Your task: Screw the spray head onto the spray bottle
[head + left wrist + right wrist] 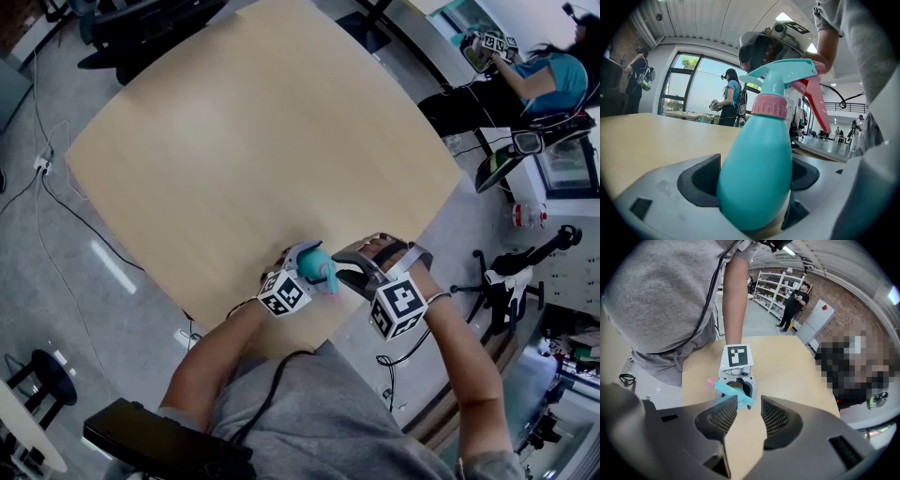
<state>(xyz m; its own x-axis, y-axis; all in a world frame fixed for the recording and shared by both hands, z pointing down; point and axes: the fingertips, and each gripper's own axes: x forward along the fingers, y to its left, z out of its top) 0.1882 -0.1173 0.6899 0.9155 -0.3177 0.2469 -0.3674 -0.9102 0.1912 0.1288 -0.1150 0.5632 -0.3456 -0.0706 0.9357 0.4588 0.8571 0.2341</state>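
Spray bottle (754, 187) in left tool (309, 268), right tool (744, 414) parted nearby

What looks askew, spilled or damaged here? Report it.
Nothing stands out. The spray head sits in line on the bottle, which the left gripper clamps round its lower body. The right gripper is open, with nothing between its jaws. No spill shows on the table.
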